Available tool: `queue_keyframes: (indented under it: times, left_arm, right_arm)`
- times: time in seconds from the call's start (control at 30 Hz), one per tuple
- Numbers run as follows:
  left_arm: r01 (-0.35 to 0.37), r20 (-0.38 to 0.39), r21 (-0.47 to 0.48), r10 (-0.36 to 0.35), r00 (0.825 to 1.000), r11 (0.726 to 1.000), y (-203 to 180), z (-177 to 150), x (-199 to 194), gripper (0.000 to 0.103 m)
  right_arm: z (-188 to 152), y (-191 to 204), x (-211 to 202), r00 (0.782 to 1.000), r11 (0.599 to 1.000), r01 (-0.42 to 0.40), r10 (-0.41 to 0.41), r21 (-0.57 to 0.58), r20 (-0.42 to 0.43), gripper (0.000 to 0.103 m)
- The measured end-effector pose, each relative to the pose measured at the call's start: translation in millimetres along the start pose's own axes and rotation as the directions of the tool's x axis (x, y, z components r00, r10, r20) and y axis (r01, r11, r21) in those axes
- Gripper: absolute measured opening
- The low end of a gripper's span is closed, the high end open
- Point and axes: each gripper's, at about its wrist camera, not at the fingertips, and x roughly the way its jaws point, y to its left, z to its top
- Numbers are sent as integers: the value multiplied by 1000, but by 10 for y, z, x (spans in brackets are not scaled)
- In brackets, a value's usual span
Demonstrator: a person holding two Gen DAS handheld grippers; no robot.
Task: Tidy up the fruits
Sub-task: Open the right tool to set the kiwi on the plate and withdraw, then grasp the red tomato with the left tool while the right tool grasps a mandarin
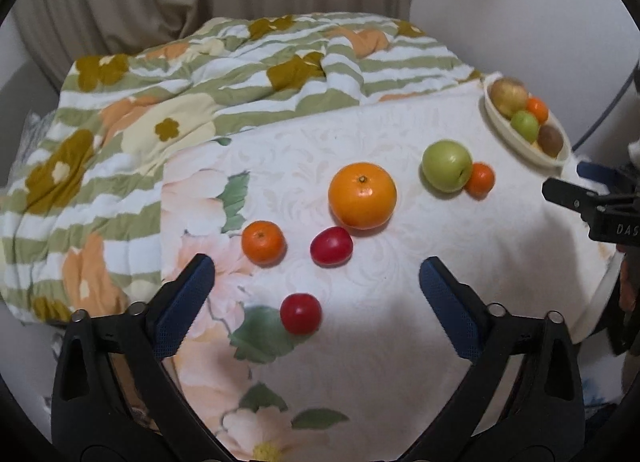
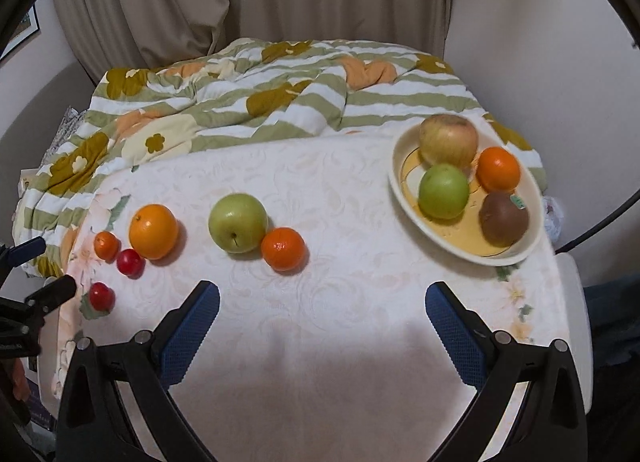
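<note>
Nearest, the left gripper hangs with its blue pads spread wide and empty above the white floral cloth; a red plum lies between its tips. The right gripper is equally splayed, holding nothing. Just beyond sit a second plum, a small tangerine and a big orange. Farther right a green apple touches another tangerine. At the far right the cream bowl holds a yellowish apple, a green one, an orange and a brown fruit whose sticker is unreadable. A rumpled striped quilt hides the surface behind.
</note>
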Motion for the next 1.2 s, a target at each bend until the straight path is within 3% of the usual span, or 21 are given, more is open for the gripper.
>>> queue_keyframes:
  times: [0.17, 0.27, 0.5, 0.53, 0.57, 0.67, 0.73, 0.87, 1.2]
  left_arm:
    - [14, -34, 37, -13, 999, 999, -95, 14, 312, 100]
    - [9, -55, 64, -6, 998, 998, -140, 17, 455, 80]
    - [-12, -88, 104, 21, 996, 995, -193, 22, 677, 74]
    - [-11, -92, 106, 21, 996, 994, -196, 24, 696, 71]
    - [-10, -100, 111, 21, 995, 994, -203, 24, 727, 62]
    - [1, -124, 117, 13, 992, 993, -214, 20, 806, 58]
    - [14, -123, 109, 0, 992, 994, -211, 19, 818, 54]
    - [17, -126, 111, -2, 992, 994, -214, 33, 823, 42]
    - [25, -138, 106, -11, 990, 994, -210, 9, 801, 42]
  right_arm:
    - [-18, 29, 222, 1000, 1000, -9, 9, -23, 2, 102]
    - [-18, 54, 332, 1000, 999, -12, 12, -41, -10, 102]
    - [-33, 33, 549, 997, 999, -44, 43, -27, -65, 97]
    - [-29, 37, 565, 997, 998, -46, 44, -31, -67, 96]
    - [-20, 39, 577, 996, 998, -51, 48, -36, -69, 95]
    - [2, 34, 628, 995, 997, -59, 55, -46, -81, 88]
    - [11, 39, 659, 994, 997, -63, 58, -53, -88, 76]
    - [27, 69, 702, 994, 994, -71, 63, -80, -94, 72]
    - [81, 155, 811, 991, 988, -93, 80, -123, -105, 61]
